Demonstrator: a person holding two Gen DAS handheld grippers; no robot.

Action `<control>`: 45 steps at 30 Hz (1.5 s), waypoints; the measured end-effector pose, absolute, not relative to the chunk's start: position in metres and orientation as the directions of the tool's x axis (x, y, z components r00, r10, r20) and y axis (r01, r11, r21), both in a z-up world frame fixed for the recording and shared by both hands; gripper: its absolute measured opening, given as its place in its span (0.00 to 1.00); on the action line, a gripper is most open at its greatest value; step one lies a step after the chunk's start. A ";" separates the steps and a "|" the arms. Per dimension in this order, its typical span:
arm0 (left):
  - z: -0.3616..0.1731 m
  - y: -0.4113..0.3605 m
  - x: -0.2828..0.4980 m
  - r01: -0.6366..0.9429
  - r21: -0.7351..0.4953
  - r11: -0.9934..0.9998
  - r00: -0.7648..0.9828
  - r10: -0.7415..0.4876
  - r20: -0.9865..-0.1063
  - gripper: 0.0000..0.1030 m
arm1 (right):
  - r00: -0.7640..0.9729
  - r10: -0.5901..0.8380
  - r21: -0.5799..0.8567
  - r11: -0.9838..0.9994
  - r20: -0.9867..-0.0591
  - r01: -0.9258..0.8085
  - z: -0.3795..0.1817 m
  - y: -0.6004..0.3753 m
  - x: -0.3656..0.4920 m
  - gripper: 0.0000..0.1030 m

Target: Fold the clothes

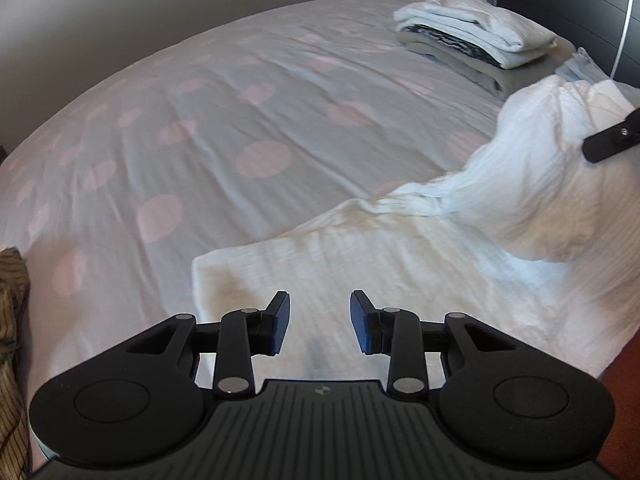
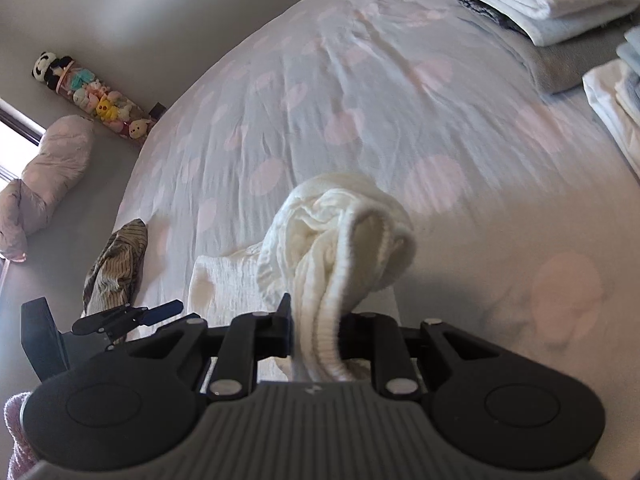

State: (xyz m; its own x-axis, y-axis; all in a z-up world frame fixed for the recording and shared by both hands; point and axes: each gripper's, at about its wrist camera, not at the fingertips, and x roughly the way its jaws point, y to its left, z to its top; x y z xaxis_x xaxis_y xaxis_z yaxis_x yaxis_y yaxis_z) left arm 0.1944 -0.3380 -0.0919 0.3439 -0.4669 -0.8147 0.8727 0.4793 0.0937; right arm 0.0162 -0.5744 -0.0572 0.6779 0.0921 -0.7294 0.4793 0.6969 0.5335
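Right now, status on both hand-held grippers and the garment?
Right hand-held gripper shut on white garment, one end lifted. Left hand-held gripper open, empty, above it. Striped garment lies beside it, apart.

A white crinkled garment (image 1: 400, 256) is lying partly flat on the bed, its near part spreading smooth while its far end is rising in a bunched, draping peak. In the right wrist view its ribbed hem (image 2: 320, 320) is hanging doubled over, creamy white and gathered into thick folds.
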 end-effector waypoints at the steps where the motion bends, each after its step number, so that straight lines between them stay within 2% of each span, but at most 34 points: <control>1: -0.093 -0.330 0.202 0.863 0.081 0.498 0.348 -0.472 -0.810 0.30 | 0.669 0.081 0.514 0.711 -0.738 0.480 -0.053 -0.566 0.022 0.21; 10: -0.109 -0.285 0.235 0.835 -0.041 0.548 0.298 -0.514 -0.804 0.30 | 0.611 0.054 0.396 0.806 -0.789 0.440 -0.033 -0.494 0.101 0.20; 18: -0.111 -0.245 0.257 0.801 -0.205 0.563 0.234 -0.608 -0.759 0.31 | 0.571 0.086 0.369 0.839 -0.816 0.400 -0.055 -0.435 0.170 0.20; 30: -0.124 -0.236 0.273 0.778 -0.243 0.579 0.208 -0.602 -0.771 0.31 | 0.478 0.058 0.293 0.853 -0.876 0.433 -0.116 -0.395 0.230 0.20; 32: -0.125 -0.235 0.275 0.773 -0.241 0.586 0.209 -0.595 -0.776 0.31 | 0.468 0.061 0.289 0.854 -0.882 0.433 -0.123 -0.393 0.234 0.22; 36: -0.128 -0.232 0.279 0.757 -0.248 0.604 0.210 -0.584 -0.784 0.31 | 0.487 0.135 0.361 0.839 -0.863 0.407 -0.126 -0.394 0.234 0.41; 45: -0.124 -0.222 0.283 0.720 -0.267 0.641 0.227 -0.581 -0.782 0.31 | 0.627 0.175 0.478 0.804 -0.759 0.354 -0.077 -0.399 0.191 0.53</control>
State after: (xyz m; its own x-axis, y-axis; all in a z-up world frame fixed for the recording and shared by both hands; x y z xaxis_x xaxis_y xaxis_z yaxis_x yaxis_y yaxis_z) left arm 0.2827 -0.2216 -0.1243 0.2270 -0.5806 -0.7819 0.7197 0.6409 -0.2669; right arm 0.1912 -0.3994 -0.0774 0.6274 0.1747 -0.7588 0.3538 0.8041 0.4777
